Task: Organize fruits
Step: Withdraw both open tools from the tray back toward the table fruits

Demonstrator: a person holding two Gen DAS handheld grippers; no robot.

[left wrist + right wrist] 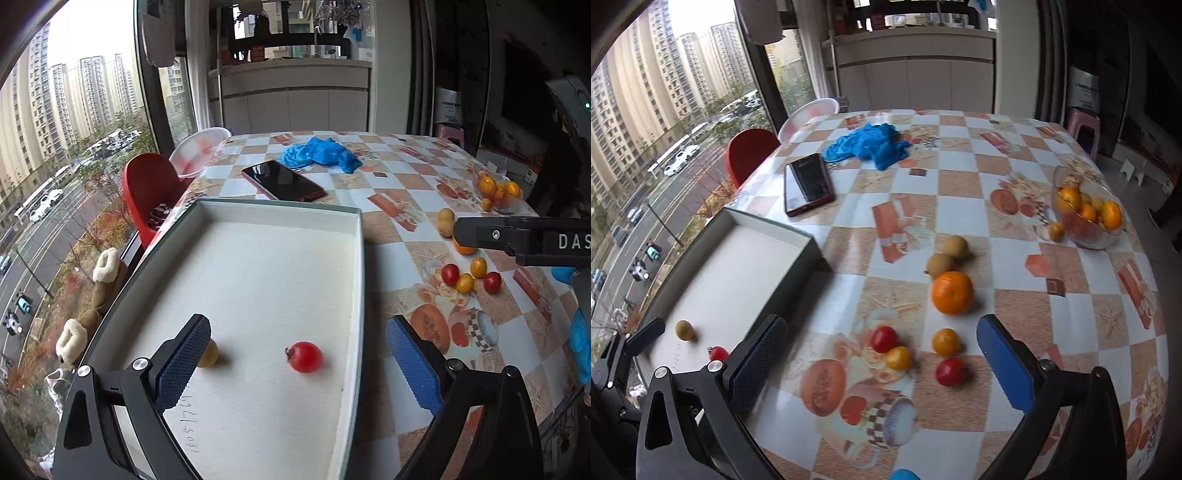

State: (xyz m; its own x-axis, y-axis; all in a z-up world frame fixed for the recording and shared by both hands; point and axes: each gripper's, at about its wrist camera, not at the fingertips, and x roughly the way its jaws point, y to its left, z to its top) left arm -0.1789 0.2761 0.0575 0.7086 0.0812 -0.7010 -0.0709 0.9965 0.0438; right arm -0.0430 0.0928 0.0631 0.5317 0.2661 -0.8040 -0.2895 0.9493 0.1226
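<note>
Blue-padded fingers [1004, 365] of the right gripper [882, 363] stand wide and empty over the tabletop [1015, 306], cherry tomatoes [897, 349] between them, an orange [952, 297] at twelve o'clock. That hand looks nearer the loose fruit; left gripper [297, 363], also spread, hovers above the tray [360, 280] holding a red tomato [305, 356]
</note>
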